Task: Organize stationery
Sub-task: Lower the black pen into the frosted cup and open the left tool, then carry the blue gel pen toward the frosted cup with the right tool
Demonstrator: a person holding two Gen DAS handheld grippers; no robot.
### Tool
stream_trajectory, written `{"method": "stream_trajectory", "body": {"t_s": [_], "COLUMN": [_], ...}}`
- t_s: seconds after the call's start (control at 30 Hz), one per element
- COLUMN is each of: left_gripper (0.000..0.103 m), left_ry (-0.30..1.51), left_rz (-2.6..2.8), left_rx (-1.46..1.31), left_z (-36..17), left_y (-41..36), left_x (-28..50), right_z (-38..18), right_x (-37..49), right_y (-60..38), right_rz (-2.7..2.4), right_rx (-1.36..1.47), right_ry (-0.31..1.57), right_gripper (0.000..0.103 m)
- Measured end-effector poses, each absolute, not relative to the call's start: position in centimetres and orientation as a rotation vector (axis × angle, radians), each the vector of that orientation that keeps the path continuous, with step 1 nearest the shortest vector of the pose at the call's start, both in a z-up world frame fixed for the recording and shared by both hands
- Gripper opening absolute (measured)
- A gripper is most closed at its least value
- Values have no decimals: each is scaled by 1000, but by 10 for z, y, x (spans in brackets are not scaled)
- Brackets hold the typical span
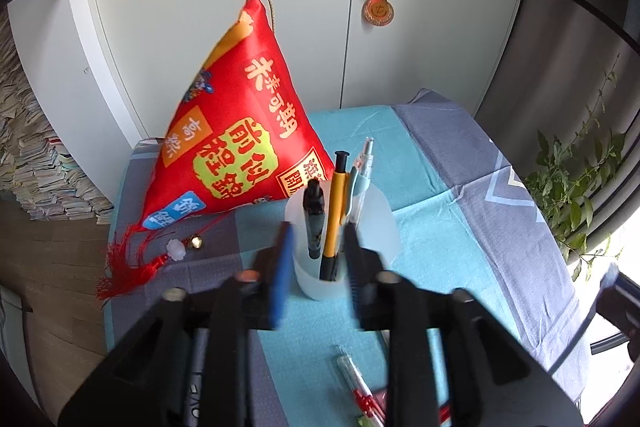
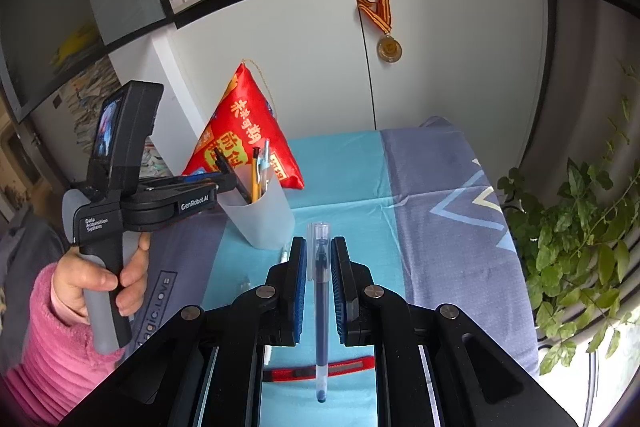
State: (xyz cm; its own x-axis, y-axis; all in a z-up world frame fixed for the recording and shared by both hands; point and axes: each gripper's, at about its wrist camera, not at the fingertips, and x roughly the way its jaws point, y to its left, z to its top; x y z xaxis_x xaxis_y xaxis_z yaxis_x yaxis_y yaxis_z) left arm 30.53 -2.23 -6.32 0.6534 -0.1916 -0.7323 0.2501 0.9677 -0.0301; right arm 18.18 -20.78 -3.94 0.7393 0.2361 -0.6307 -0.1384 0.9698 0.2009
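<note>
Where cup [image 1: 344, 251] stands: red pouch [image 1: 236, 131] behind.

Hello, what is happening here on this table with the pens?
A person is sorting pens into a translucent cup with two handheld grippers. The left gripper hangs at the cup's rim, fingers open, nothing between them; three pens stand inside. The right gripper is shut on a blue pen, held short of the cup. A clear pen and a red utility knife lie on the cloth.

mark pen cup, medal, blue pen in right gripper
pen cup [image 2: 264, 223]: right wrist view, on its frosted front wall.
medal [image 1: 378, 11]: left wrist view, on the gold disc.
blue pen [image 2: 321, 307]: right wrist view, mid-barrel.
</note>
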Motion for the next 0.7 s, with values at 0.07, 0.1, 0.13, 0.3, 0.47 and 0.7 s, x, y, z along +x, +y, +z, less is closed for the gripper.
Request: {"method": "stream_trajectory", "body": {"t_s": [0.07,0.1,0.13,0.3,0.47,0.7], "left_gripper": [56,57,59,65,66,67], "left_ry": [773,750,737,705,694,714], "left_rz": [-236,-227,-220,-202,-188,-165], "left_rx": [81,88,94,66,36,11], "left_z": [-57,-55,-53,-48,-53,-67], "left_y": [-15,-12,-8,16,36,52], "left_x": [292,284,279,250,223,202], "right_z": [-38,-37,-36,-26,-10,9], "right_x": [184,185,187,197,217,259], "right_y": [-207,-205,-204,-194,-181,-163], "right_rz": [209,212,215,239,280,290], "right_rx": [146,146,145,142,174,231], "right_ry": [707,705,703,677,639,537], "right_gripper": [13,13,13,13,13,13]}}
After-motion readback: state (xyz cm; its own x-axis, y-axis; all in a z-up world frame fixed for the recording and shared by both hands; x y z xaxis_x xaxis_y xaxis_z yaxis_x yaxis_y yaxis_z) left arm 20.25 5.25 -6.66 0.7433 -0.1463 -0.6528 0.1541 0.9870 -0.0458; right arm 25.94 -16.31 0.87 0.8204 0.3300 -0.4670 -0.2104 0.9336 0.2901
